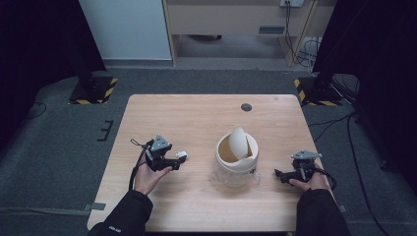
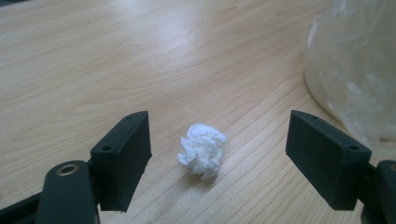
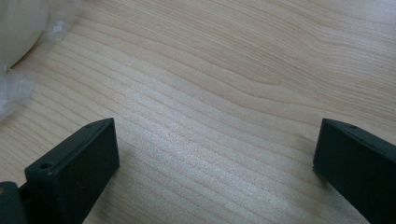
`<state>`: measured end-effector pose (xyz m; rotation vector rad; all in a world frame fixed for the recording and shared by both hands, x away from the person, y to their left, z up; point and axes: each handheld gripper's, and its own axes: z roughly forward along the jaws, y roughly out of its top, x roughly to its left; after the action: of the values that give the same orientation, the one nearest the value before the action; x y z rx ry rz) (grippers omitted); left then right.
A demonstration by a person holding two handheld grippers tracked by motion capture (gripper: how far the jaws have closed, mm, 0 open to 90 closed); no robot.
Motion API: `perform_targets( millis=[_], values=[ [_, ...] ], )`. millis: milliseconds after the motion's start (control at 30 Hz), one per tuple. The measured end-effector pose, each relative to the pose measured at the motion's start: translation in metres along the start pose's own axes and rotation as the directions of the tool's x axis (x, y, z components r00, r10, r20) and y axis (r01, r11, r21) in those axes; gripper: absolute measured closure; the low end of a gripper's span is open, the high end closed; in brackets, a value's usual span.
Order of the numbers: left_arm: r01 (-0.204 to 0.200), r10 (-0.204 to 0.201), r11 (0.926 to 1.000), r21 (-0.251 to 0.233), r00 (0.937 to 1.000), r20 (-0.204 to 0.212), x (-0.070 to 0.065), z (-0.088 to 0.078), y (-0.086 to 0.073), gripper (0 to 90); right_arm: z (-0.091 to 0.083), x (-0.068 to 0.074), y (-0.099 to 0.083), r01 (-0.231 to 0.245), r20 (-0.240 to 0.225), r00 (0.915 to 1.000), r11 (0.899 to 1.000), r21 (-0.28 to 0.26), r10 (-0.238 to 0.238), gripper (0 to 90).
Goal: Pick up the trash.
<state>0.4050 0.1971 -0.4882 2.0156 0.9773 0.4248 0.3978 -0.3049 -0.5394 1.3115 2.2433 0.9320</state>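
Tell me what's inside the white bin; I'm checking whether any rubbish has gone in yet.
Through the white bin's opening beside the tilted swing lid, a tan inner wall shows. The bottom is hidden. A crumpled tissue lies on the table.

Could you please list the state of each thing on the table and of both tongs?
Tissue: crumpled into a ball, lying on the table, between the left tongs' jaws but untouched.
Bin: upright, swing lid tipped open, clear bag liner around it.
Left tongs: open, jaws either side of the tissue.
Right tongs: open, nothing between the jaws, low over bare table.
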Motion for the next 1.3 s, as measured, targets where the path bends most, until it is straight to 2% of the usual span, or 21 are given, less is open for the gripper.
perform_targets(
  millis=[133,267,600,1000,1167,1300],
  values=[
    [-0.012,0.012,0.9987,0.050,0.9999,-0.001,-0.002,0.011,-0.006,22.7,0.000,0.000,0.000,0.001,-0.001,1.0000,1.000,0.000,-0.001,0.4],
    [-0.037,0.037,0.9937,0.106,0.9993,-0.004,-0.004,0.024,-0.010,24.0,0.000,0.000,0.000,0.002,-0.002,1.0000,1.000,0.001,-0.002,0.5],
    [-0.067,0.071,0.9873,0.144,0.9973,-0.020,-0.003,0.041,-0.011,27.0,0.001,0.001,0.001,0.001,-0.004,1.0000,1.000,0.001,-0.001,0.5],
    [-0.076,0.085,0.9797,0.185,0.9956,-0.039,-0.001,0.045,-0.013,40.5,0.001,0.001,0.001,0.001,-0.004,1.0000,1.000,0.001,-0.001,0.5],
    [-0.051,0.059,0.9833,0.175,0.9975,-0.040,-0.002,0.045,-0.013,47.6,0.001,0.001,0.001,0.002,-0.004,1.0000,1.000,0.001,-0.002,0.5],
    [-0.046,0.053,0.9848,0.168,0.9980,-0.036,-0.003,0.046,-0.013,55.0,0.001,0.001,0.001,0.002,-0.003,1.0000,1.000,-0.001,-0.002,0.5]
  ],
)
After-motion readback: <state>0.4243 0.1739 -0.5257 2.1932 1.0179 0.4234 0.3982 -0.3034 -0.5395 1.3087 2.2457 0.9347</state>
